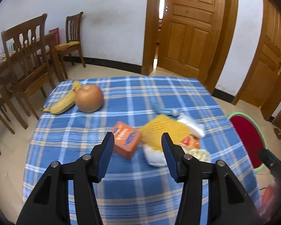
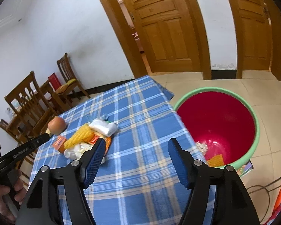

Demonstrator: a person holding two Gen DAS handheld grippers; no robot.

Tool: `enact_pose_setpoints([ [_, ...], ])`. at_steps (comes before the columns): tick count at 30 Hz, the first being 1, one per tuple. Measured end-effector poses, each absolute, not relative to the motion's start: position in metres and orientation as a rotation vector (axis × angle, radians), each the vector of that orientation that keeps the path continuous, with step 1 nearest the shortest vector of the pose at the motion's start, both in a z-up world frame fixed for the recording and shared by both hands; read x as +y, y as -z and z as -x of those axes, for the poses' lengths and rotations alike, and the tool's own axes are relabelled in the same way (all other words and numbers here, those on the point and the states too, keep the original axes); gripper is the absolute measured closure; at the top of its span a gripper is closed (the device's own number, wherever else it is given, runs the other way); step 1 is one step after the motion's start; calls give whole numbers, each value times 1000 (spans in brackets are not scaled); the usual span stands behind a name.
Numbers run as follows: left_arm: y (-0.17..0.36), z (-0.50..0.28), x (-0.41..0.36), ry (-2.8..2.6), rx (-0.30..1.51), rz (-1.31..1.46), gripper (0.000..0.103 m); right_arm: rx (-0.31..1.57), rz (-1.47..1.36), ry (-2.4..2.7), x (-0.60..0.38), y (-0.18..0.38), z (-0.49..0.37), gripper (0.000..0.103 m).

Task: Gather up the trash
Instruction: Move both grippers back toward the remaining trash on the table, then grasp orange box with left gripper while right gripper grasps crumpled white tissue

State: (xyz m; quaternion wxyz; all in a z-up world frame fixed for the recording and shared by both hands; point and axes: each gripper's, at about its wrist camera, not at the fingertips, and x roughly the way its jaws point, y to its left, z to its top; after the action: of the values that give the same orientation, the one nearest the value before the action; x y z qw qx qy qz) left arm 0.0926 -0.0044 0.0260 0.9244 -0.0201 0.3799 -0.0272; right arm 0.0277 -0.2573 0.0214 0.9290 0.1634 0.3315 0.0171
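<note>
A heap of trash lies mid-table: an orange box [image 1: 125, 138], a yellow foam net [image 1: 164, 129], white tissue [image 1: 154, 156], a silvery white wrapper [image 1: 192, 124] and an orange packet [image 1: 191, 142]. My left gripper [image 1: 138, 138] hovers just short of the heap, open, nothing between its fingers. My right gripper [image 2: 136, 144] is open and empty over the table's right part; the same heap, with its yellow foam net [image 2: 78, 136], lies to its left. The red bin [image 2: 217, 127] with a green rim stands on the floor beside the table, holding tissue and a yellow scrap [image 2: 216, 160].
A banana [image 1: 64, 101] and an apple [image 1: 89, 98] rest at the far left of the blue plaid tablecloth [image 1: 140, 183]. Wooden chairs [image 1: 26, 56] stand to the left, wooden doors [image 1: 193, 28] behind. A hand [image 2: 3, 200] holds the left gripper's handle.
</note>
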Motion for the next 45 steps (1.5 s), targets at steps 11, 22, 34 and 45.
enact_pose_setpoints([
  [11,10,-113,22,36,857,37,38,746,-282,-71,-220,-8,-45,33],
  [22,28,-130,29,94,891,44,34,809,-258,-102,-192,7,-67,33],
  [34,38,-141,25,127,897,37,34,855,-226,-142,-166,24,-90,33],
  [45,44,-143,24,146,902,35,45,898,-226,-178,-159,40,-98,62],
])
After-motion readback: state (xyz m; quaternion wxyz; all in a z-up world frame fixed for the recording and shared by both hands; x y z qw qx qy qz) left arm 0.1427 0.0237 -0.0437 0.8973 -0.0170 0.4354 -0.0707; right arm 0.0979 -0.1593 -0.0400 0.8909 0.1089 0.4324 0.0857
